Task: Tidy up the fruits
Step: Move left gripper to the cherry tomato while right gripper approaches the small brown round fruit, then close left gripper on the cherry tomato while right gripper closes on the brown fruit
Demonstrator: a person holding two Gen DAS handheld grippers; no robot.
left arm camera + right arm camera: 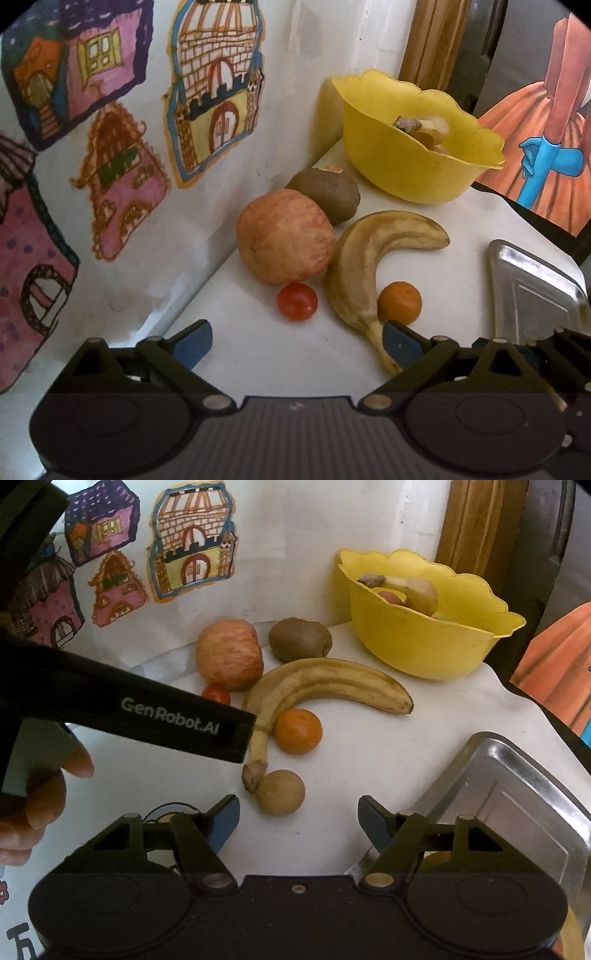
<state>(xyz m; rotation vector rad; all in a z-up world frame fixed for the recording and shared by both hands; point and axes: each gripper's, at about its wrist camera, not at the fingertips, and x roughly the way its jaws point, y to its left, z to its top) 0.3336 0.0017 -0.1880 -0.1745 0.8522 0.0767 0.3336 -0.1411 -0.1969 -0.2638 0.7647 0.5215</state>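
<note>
On the white tabletop (461, 236) lie an apple (284, 236), a kiwi (325, 195), a browned banana (369, 258), a small tomato (297, 301) and a small orange (399, 302). My left gripper (295, 343) is open just short of the tomato, its right finger beside the banana's stem. In the right wrist view a small round brown fruit (280, 792) rests against the banana (325, 683) stem end. My right gripper (299, 818) is open, with the brown fruit at its tips, between the fingers and untouched. The yellow bowl (424, 642) holds a banana and a reddish fruit.
A metal tray (517, 801) lies at the right, partly under my right gripper. The left tool's black side bar (166, 716) crosses above the fruit, with a person's hand (37, 794) at the left edge. A wall with house drawings (110, 147) closes off the left and back.
</note>
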